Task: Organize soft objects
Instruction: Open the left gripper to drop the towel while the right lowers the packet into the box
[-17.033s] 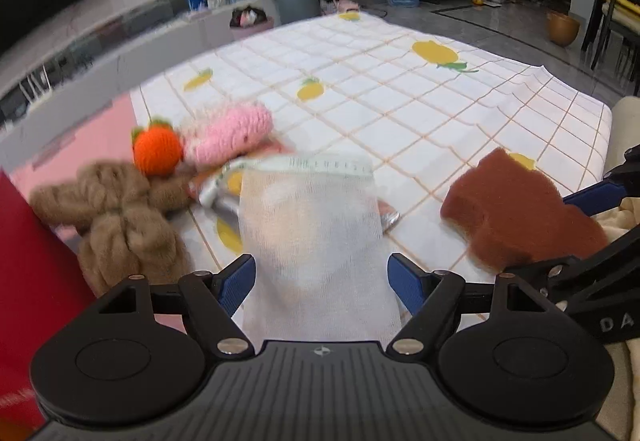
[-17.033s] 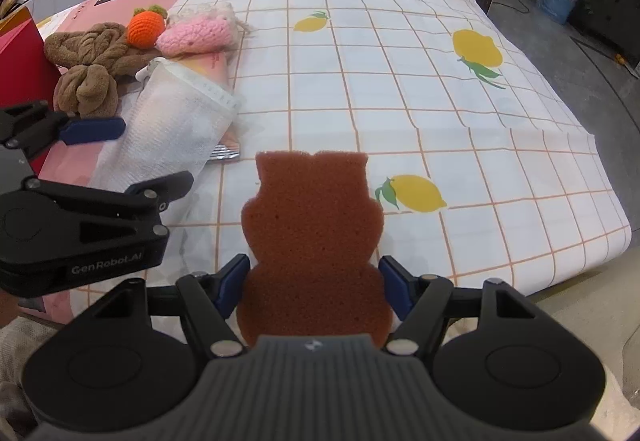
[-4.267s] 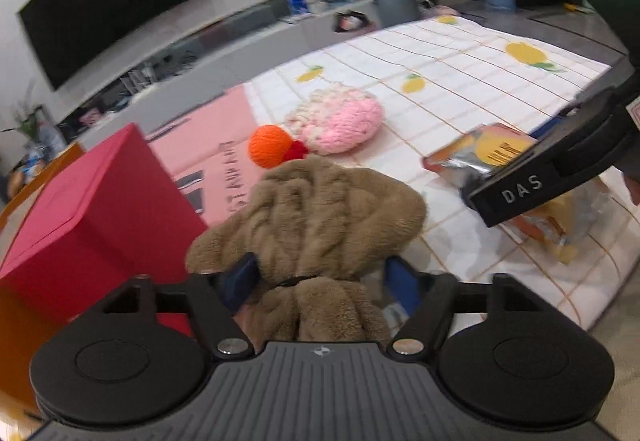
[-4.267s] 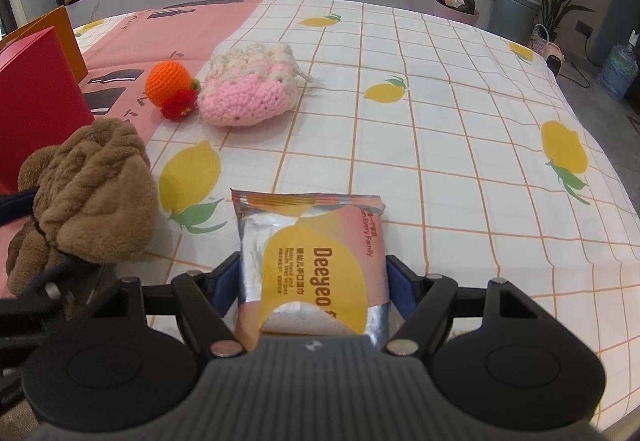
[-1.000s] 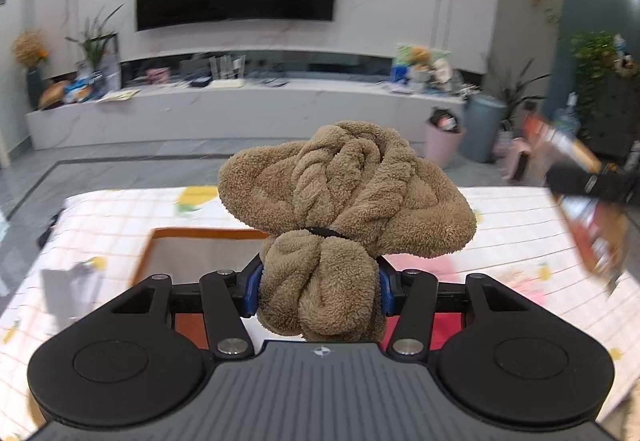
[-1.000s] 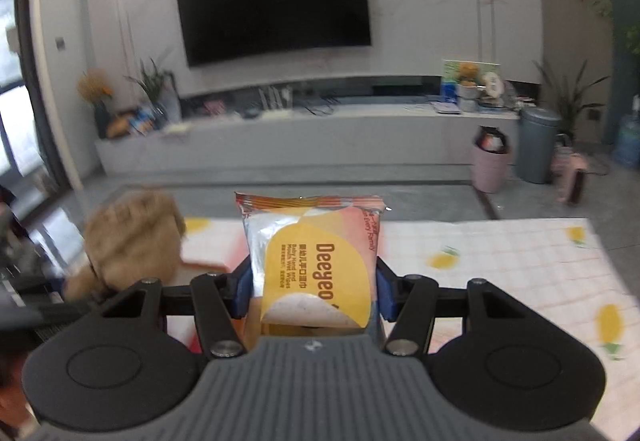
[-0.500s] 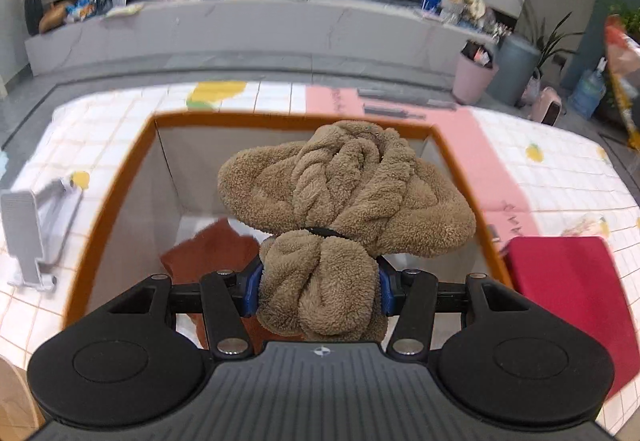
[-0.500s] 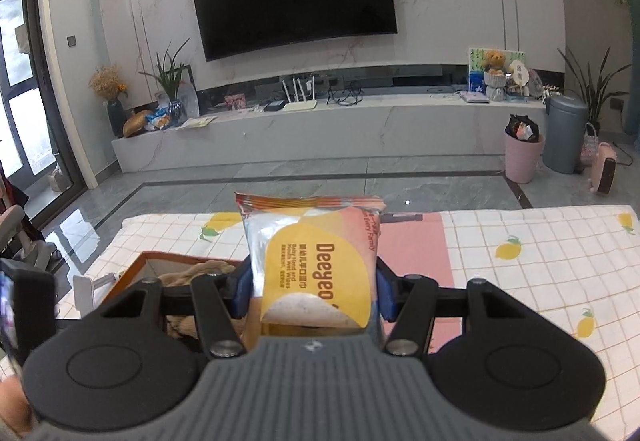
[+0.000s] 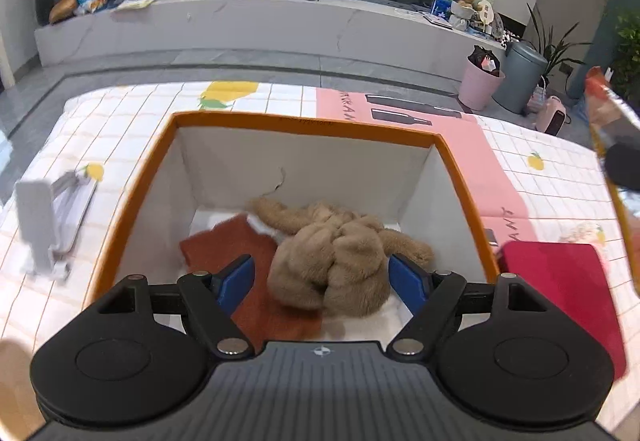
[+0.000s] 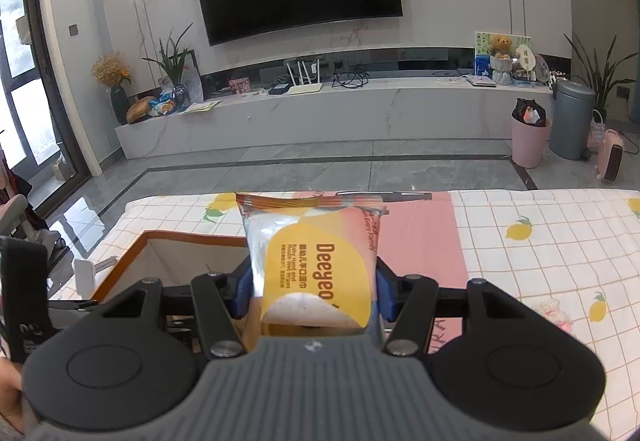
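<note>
Left wrist view: the left tool (image 9: pixel 320 277) now stands wide apart and holds nothing, where half a second ago it clamped the brown plush toy (image 9: pixel 340 253). That toy now lies inside the orange-rimmed box (image 9: pixel 304 121), partly over the brown sponge (image 9: pixel 240 253). Right wrist view shows the right tool (image 10: pixel 314 291) still closed on the wipes pack (image 10: pixel 316 261), held above the box's near corner.
</note>
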A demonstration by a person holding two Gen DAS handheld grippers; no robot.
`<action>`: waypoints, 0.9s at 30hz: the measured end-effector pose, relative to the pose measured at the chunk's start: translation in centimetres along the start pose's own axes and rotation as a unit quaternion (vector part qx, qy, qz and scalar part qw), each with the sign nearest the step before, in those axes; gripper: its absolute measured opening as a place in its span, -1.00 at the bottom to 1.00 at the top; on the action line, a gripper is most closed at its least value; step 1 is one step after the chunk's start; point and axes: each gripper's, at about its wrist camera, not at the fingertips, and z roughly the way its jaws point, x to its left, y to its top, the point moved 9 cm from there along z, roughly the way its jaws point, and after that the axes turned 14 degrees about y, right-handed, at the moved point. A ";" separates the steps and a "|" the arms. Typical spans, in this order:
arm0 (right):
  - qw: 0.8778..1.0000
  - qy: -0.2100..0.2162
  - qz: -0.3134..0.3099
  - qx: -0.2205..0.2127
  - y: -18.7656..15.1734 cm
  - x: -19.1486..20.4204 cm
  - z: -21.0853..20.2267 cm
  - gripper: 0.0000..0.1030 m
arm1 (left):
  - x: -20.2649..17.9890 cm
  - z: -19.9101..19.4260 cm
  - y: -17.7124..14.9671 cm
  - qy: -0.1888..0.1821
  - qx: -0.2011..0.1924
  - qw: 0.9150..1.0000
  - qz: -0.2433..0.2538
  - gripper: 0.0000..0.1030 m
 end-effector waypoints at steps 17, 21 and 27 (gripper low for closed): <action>0.995 0.062 -0.041 0.071 -1.3 12.4 8.0 0.11 | 9.3 -7.6 -2.4 0.131 -0.110 0.985 0.015 0.75; 0.994 0.025 -0.057 0.089 -3.0 13.0 12.0 0.11 | 9.7 -6.8 -2.5 0.112 -0.106 0.988 -0.004 0.75; 0.968 -0.033 -0.146 0.200 -7.0 12.5 15.8 0.11 | 10.1 -8.1 -2.0 0.111 -0.127 0.986 -0.012 0.75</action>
